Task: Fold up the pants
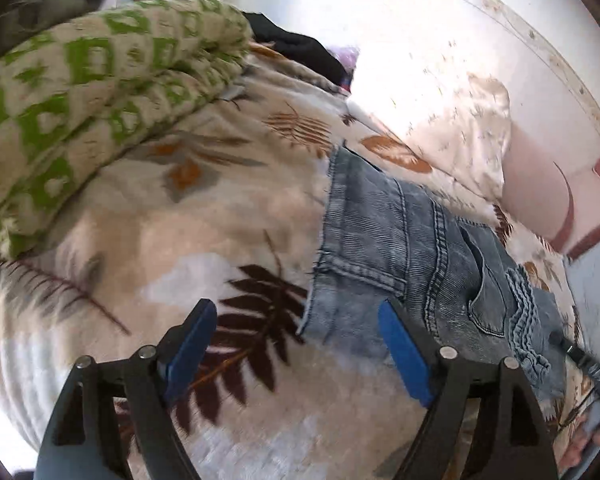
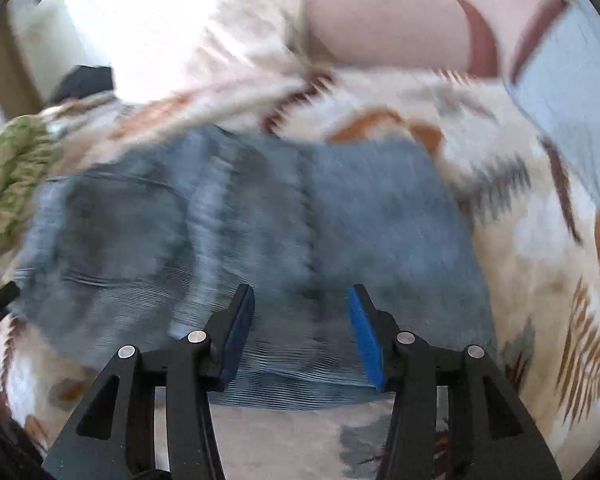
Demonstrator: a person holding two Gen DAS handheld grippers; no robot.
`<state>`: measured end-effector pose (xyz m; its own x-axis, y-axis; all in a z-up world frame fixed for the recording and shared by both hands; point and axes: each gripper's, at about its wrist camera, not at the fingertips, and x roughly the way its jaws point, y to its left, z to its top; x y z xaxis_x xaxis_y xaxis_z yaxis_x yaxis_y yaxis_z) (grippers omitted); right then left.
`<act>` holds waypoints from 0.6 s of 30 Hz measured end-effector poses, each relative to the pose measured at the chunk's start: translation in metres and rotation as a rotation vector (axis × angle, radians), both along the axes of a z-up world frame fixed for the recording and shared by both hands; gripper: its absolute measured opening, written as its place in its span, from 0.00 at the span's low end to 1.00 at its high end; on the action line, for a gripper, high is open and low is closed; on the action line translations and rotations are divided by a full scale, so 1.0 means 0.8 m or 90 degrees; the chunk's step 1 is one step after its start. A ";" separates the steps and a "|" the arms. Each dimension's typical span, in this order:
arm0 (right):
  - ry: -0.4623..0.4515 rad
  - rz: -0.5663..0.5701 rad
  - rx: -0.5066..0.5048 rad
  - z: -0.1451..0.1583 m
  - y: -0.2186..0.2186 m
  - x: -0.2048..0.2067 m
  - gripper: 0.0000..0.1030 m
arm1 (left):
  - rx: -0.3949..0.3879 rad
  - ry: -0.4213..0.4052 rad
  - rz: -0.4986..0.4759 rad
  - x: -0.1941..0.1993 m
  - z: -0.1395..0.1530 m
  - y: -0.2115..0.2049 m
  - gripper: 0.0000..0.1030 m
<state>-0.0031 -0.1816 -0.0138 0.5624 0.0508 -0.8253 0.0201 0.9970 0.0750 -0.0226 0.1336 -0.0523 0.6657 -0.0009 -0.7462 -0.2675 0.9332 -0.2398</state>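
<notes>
Both jaws wide apart, empty. Pants lay folded on bed, mid-frame under right gripper; lower right of left gripper. Right nearer.

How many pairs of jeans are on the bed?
1. The jeans lie folded on the leaf-patterned blanket, right of the green quilt. More could be hidden underneath.

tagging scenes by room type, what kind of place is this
Most likely a bedroom: the jeans lie on a leaf-print blanket covering what looks like a bed, with a green-patterned quilt bundled beside them and a pale pillow near the wall.
</notes>
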 end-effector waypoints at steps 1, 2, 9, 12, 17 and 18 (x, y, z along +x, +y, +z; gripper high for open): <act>-0.012 0.030 0.014 0.011 0.015 0.004 0.49 | 0.001 0.003 0.003 0.001 -0.002 0.001 0.87; -0.014 0.062 0.029 0.021 0.034 0.011 0.50 | -0.003 0.013 0.003 0.007 -0.006 0.004 0.87; 0.034 0.269 0.065 0.061 0.195 0.111 0.61 | -0.037 0.051 0.016 0.041 -0.032 0.004 0.92; 0.057 0.341 0.036 0.055 0.259 0.153 0.66 | -0.040 0.041 -0.019 0.051 -0.029 -0.008 0.92; 0.115 0.412 -0.003 0.015 0.333 0.207 0.66 | -0.083 0.019 -0.059 0.065 -0.029 -0.008 0.64; 0.125 0.422 -0.009 0.008 0.342 0.213 0.66 | -0.112 0.016 -0.082 0.069 -0.029 -0.010 0.50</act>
<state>0.1676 0.0922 -0.0075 0.2563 0.3211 -0.9117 -0.5826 0.8039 0.1194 0.0324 0.1260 -0.0758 0.6326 -0.2165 -0.7436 -0.1570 0.9043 -0.3969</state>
